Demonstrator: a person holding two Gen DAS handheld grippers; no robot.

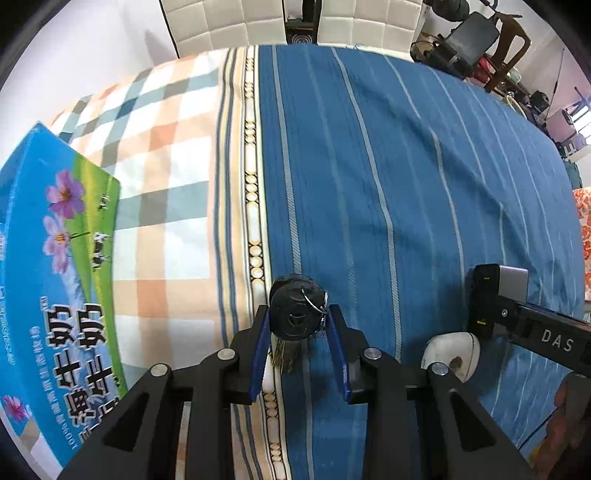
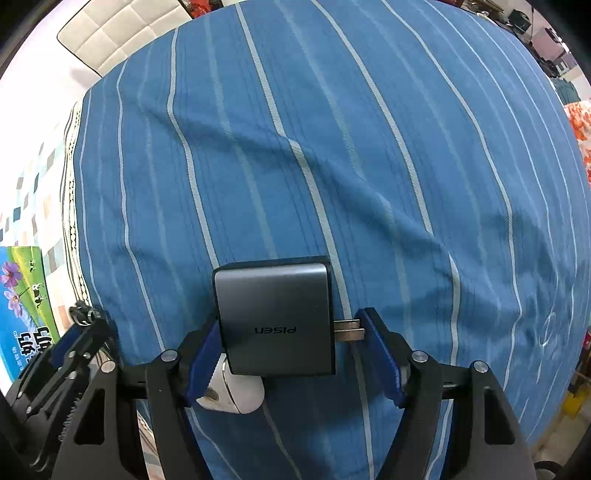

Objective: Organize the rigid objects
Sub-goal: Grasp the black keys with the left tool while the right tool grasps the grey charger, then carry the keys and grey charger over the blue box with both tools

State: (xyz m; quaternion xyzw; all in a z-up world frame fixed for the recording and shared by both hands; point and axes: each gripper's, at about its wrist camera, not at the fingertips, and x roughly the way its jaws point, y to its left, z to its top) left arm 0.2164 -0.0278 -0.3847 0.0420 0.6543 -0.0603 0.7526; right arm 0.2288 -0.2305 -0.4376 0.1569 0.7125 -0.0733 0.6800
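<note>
Blue striped bedsheet [image 2: 332,129]: my left gripper [image 1: 300,325] pinches black round key fob [image 1: 293,312], right gripper [image 2: 286,338] clamps grey square charger [image 2: 275,319]; next, probably carry both to milk carton [image 1: 48,258].

- The key bunch [image 1: 297,314] sits between the two fingers of the left gripper [image 1: 300,325], above the seam where the two cloths meet.
- Left of that gripper, the milk carton box [image 1: 55,288] lies on the checked cloth [image 1: 166,155].
- Right of it, on the striped cloth [image 1: 388,166], a small rounded object [image 1: 452,352] lies near the gripper's right linkage.
- Just behind that object, the charger [image 2: 275,321] sits across the right gripper [image 2: 288,341], its prongs [image 2: 349,330] pointing at the right finger.
- Padded chairs [image 1: 236,26] stand behind the table's far edge.
</note>
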